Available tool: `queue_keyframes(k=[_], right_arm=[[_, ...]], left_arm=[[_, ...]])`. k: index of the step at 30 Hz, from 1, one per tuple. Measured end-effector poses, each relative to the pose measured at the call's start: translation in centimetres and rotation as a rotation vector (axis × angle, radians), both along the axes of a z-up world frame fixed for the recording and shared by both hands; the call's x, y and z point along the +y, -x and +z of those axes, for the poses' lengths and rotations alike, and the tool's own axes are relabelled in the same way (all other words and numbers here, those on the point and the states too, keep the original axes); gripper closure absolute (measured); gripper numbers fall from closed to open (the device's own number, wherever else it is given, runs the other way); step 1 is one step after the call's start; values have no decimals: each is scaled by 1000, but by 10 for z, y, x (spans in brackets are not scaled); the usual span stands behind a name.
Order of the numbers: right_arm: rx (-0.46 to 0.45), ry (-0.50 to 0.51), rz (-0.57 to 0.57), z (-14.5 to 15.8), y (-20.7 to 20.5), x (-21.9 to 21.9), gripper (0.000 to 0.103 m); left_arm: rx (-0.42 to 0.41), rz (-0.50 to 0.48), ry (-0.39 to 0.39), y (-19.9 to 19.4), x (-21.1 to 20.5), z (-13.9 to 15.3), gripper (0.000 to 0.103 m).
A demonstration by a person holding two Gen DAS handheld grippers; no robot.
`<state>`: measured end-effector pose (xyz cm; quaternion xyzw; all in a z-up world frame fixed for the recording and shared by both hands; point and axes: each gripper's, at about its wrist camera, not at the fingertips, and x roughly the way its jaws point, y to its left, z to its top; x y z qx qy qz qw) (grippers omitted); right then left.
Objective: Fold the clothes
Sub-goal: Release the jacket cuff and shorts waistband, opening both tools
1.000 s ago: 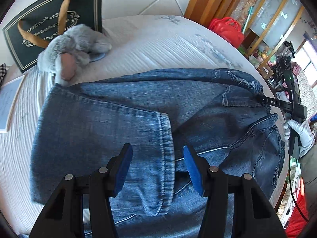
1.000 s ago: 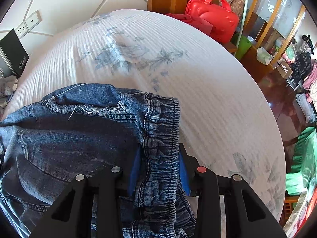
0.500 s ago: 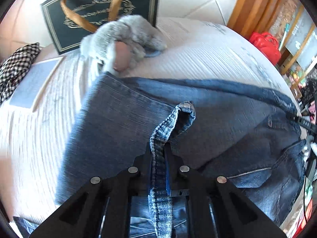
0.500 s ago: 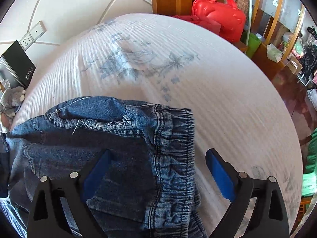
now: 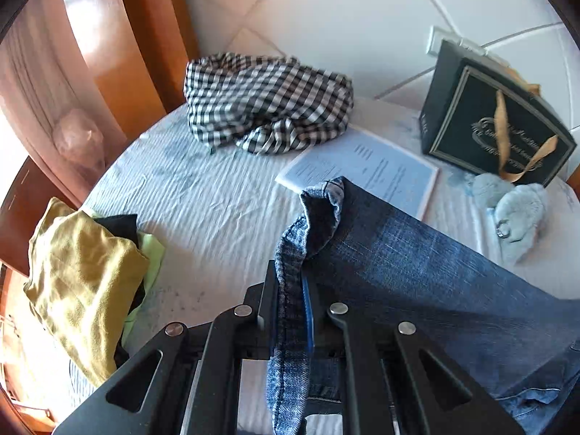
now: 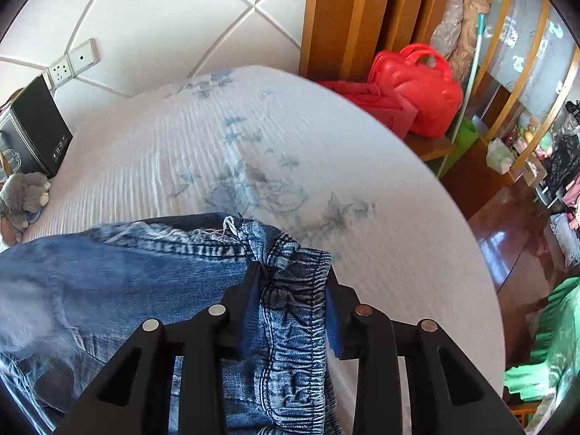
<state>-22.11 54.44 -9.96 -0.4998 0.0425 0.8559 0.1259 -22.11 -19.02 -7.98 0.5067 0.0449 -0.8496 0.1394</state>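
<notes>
Jeans point(image 5: 417, 275), blue denim, lie on the white ribbed bed sheet point(image 5: 217, 210), gripped at two places. Left gripper point(image 5: 290, 304): hem of a trouser leg stands pinched between its blue pads, the jaws narrow and easing apart slightly with the denim between them and the pads on the cloth; the hem rises above the fingers and curls over at its top, the leg running off to the right of the gripper across the sheet. Right gripper point(image 6: 290, 311): the gathered elastic waistband point(image 6: 293, 326) sits bunched between its fingers, jaws closing on it, pads against the fabric on both sides; a frayed edge with loose white threads lies just beyond the fingers on the left, the rest of the jeans spreading left. Places below are relative to the jeans. Left wrist view: just beyond the raised hem, a printed sheet of paper point(image 5: 366, 170) flat on the bedding, its near corner under the denim; to the right, a pale plush toy point(image 5: 514, 206) near the leg; behind that, a dark gift bag with gold ribbon handles point(image 5: 496, 130), upright against the tiled wall. To the left, a heap of yellow and black clothing point(image 5: 83, 275) at the bed's edge. Farther off, a crumpled black-and-white checked garment point(image 5: 268, 105). Right wrist view: beyond the waistband, bare sheet with a faded blue floral print; far right past the bed, a red bag point(image 6: 417, 87) beside wooden furniture.
</notes>
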Motion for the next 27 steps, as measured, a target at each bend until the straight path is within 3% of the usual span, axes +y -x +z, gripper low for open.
queue_keyframes(k=[3,7,14,22,26,27], right_arm=[[-48,32,-7,-17,7,-6,52],[-19,36,21,-10,6,-9,33],[-31,103,59,6,15,6,21],[-117,188,59,-10,31,27,21],[-182,163,57,-28,42,22,23],[-198,155,60,-33,45,20,28]], left_arm=[[-94,-6,-52,7,-20,-36,60],[-87,-43,-142,2,-24,-49,45],[-92,-117,-130,35,-26,-63,42],[-142,-138,-85,63,-26,-86,42],[-144,-139,-98,70,-27,-90,41],[-142,-133,-107,71,-28,-90,39]])
